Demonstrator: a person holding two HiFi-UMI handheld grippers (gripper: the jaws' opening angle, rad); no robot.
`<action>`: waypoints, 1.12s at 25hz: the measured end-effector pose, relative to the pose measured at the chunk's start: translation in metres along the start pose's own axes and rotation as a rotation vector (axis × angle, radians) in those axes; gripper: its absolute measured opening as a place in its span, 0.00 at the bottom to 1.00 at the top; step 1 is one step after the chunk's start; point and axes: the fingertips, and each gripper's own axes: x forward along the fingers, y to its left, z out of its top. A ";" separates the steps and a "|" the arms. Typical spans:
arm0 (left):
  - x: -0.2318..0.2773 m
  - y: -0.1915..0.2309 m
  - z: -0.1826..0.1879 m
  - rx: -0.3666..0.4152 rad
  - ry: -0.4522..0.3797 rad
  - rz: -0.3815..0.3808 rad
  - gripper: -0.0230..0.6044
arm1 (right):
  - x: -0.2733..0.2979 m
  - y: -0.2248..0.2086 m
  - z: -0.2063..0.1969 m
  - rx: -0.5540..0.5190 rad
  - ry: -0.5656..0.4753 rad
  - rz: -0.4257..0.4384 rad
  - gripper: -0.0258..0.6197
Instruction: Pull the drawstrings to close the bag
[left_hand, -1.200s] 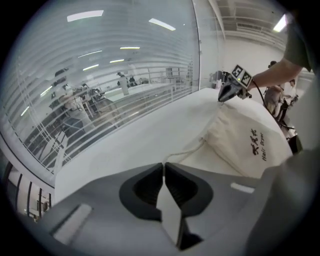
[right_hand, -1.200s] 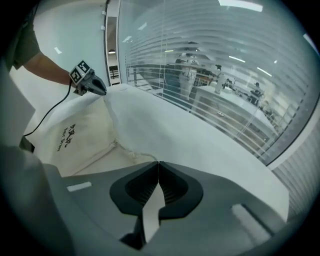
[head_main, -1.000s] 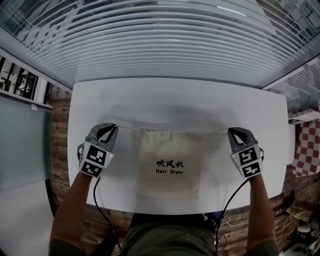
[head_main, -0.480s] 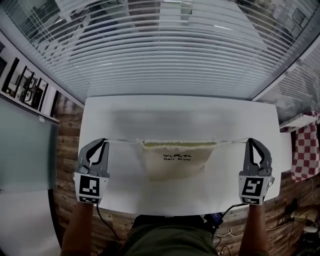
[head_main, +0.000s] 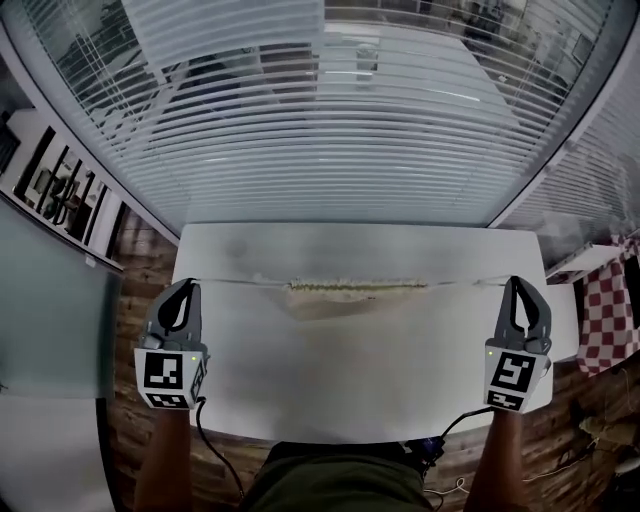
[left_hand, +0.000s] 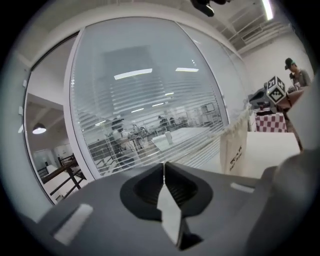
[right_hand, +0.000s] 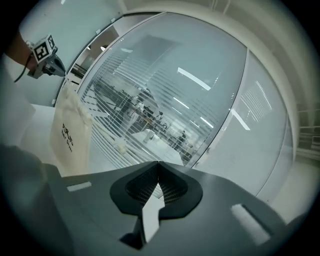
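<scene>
Held the left gripper (head_main: 185, 286) near the left edge of the white table (head_main: 350, 380), with jaws pressed together on the left drawstring (head_main: 235, 281). Held the right gripper (head_main: 516, 284) near the right edge in the same manner, with jaws together on the right drawstring (head_main: 465, 284). Stretched both cords in one straight, tight line between the two grippers. Found the cream bag (head_main: 350, 290) in the middle of this line, well apart from both grippers, with the mouth gathered into small folds. Saw it hanging upright from the cords in both gripper views, with black print on the side. Could not tell whether the bottom touched the table. Saw window blinds (head_main: 330, 130) behind the table.
</scene>
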 end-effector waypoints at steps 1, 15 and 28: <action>0.000 0.007 0.003 -0.014 -0.009 0.016 0.05 | 0.000 -0.005 0.002 0.008 -0.006 -0.011 0.06; -0.034 0.099 0.017 -0.187 -0.095 0.209 0.05 | -0.009 -0.052 0.014 0.030 -0.008 -0.101 0.06; -0.047 0.106 0.071 -0.230 -0.319 0.140 0.05 | -0.016 -0.044 0.049 0.023 -0.097 -0.117 0.06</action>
